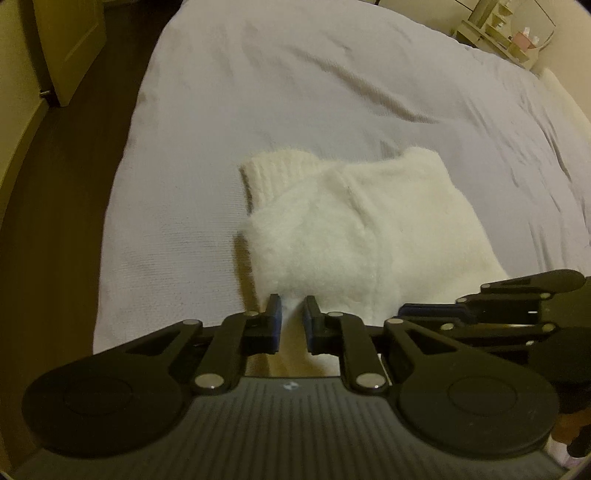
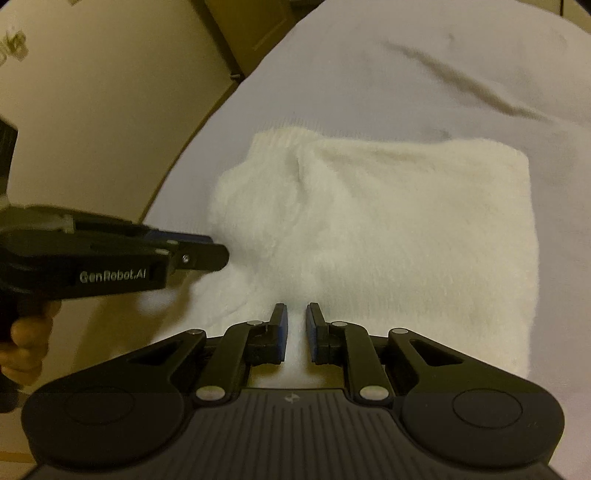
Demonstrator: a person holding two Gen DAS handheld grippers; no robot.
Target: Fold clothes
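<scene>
1. A fluffy white sweater is lying folded on a bed with a pale grey cover. It is sitting near the edge of the bed closest to the tools.
2. The sweater's ribbed end is sticking out at the far left of the pile.
3. The left gripper is pointing down at the near edge of the sweater. Its two fingers are standing close together, and a bit of white fluff is sitting between the blue pads. It is pinching the sweater.
4. The right gripper is also pointing down at the near edge of the sweater, a little further along. Its fingers are close together too, with white cloth showing between them. It is gripping the sweater as well.
5. The two grippers are sitting side by side. In the right camera, the left one is reaching in from the left and touching the sweater's left side.
6. A hand is holding the left tool's handle.
7. Most of the sweater is lying just in front of both tools.
8. A small shelf is standing far behind the bed.
</scene>
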